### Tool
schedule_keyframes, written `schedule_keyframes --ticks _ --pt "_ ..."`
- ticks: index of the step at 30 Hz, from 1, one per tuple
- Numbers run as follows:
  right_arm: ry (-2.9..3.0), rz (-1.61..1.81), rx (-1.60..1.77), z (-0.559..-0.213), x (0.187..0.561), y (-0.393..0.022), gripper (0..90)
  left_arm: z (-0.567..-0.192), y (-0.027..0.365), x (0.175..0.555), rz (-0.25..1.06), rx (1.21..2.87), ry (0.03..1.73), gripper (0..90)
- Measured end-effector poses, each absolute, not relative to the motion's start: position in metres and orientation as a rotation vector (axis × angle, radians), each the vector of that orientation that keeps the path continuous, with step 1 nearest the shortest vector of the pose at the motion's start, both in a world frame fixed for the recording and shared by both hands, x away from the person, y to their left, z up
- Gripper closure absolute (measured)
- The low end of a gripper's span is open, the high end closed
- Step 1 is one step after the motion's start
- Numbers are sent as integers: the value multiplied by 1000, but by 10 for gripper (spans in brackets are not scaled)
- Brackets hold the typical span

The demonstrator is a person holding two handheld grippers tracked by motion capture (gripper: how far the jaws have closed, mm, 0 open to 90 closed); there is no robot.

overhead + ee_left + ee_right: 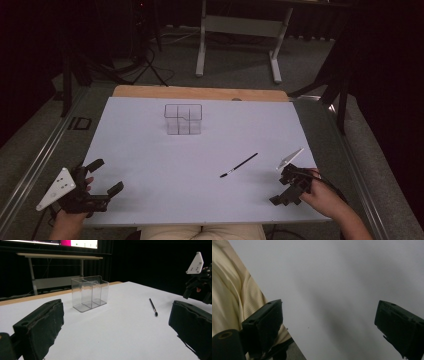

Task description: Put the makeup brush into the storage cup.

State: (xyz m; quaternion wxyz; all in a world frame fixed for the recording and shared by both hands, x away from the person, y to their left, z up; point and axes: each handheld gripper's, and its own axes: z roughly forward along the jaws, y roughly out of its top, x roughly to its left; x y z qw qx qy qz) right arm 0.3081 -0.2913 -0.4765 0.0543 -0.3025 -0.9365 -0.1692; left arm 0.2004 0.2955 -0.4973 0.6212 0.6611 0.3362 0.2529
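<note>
A clear plastic organizer (183, 120) with several compartments stands upright at the back middle of the white board (150, 165). A thin black pen (239, 165) lies flat right of centre. My left gripper (105, 176) rests at the front left corner, open and empty. The left gripper view looks across at the organizer (90, 293) and the pen (153, 307) between its wide jaws (116, 327). My right gripper (282, 189) sits at the front right, a short way right of the pen, open and empty. Its own jaws (329, 325) frame bare white board.
The board covers a wooden tabletop (200, 93) whose far edge shows. A white table frame (240, 30) stands on the floor behind. The person's beige clothing (232, 290) lies at the near edge. The other hand's gripper (197, 280) hovers at the right.
</note>
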Motion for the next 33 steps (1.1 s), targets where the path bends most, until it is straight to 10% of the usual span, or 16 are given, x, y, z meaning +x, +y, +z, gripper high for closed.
schedule_keyframes --ticks 33 --pt "-2855 -92 -437 -468 321 -256 97 -498 296 201 567 1516 776 7"
